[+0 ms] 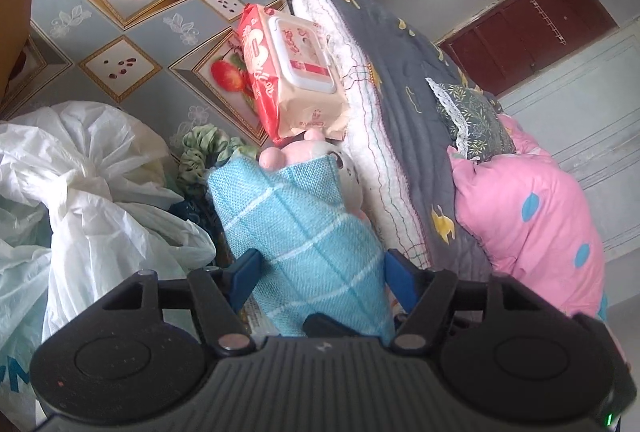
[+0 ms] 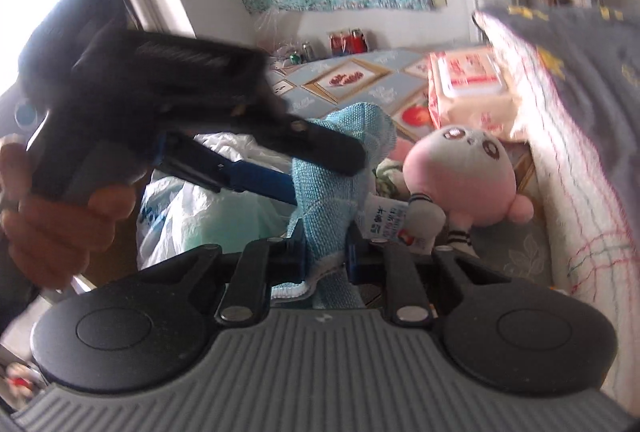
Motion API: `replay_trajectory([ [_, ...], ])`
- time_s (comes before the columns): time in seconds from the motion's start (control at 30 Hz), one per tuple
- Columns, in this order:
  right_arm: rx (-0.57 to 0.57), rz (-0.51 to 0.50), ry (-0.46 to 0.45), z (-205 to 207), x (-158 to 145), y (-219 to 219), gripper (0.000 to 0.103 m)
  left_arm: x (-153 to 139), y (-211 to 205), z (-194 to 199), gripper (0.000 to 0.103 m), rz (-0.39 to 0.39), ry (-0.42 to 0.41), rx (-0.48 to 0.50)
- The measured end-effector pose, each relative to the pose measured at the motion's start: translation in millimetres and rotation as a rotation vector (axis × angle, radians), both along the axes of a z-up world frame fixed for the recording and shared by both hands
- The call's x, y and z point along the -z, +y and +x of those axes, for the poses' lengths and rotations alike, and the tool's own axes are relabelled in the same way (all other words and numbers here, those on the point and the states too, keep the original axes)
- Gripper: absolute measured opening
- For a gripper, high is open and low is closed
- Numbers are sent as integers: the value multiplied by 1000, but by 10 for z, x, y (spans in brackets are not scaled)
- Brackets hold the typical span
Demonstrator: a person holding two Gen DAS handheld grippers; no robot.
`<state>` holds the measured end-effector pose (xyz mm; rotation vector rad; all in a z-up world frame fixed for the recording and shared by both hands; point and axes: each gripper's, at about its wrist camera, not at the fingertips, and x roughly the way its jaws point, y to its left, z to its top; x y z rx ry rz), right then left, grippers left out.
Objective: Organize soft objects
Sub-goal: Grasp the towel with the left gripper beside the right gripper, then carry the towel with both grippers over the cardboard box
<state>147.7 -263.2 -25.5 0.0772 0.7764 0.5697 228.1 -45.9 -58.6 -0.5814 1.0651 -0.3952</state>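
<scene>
A table covered in fruit-print oilcloth (image 1: 132,32) fills the upper left, bearing a wet-wipes pack (image 1: 296,72), white plastic bags (image 1: 88,192), and a pink plush toy (image 2: 460,176).

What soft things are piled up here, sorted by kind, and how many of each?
Blue woven cloth: 1
Pink plush toy: 1
Pack of wet wipes: 1
Pink pillow: 1
Grey quilt: 1
Green scrunchie: 1
White plastic bags: 2, perhaps more
Total: 8
</scene>
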Motion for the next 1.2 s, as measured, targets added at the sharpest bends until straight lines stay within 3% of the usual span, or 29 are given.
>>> replay_trajectory([
  [0.1, -20, -87, -64, -75, -27, 154, 16, 10, -21, 23, 66, 19, 22, -19],
  [0.37, -49, -224, -170, -253, -101, 367, 16, -29, -34, -35, 35, 44, 17, -34],
  [0.67, -35, -255, -274, -561, -415, 459, 16, -374, 19, -292, 28, 16, -81, -30],
  [0.9, -60, -221, -390, -733, -814, 689, 16, -880, 273, -648, 27, 38, -222, -83],
  [1.07, -132, -104, -441, -677, -1119, 1050, 16, -1279, 720, -940, 26, 90, -328, -193],
  [1.2, -225, -1, -418, -563, -1229, 1522, 16, -1443, 1199, -1147, 26, 171, -360, -298],
])
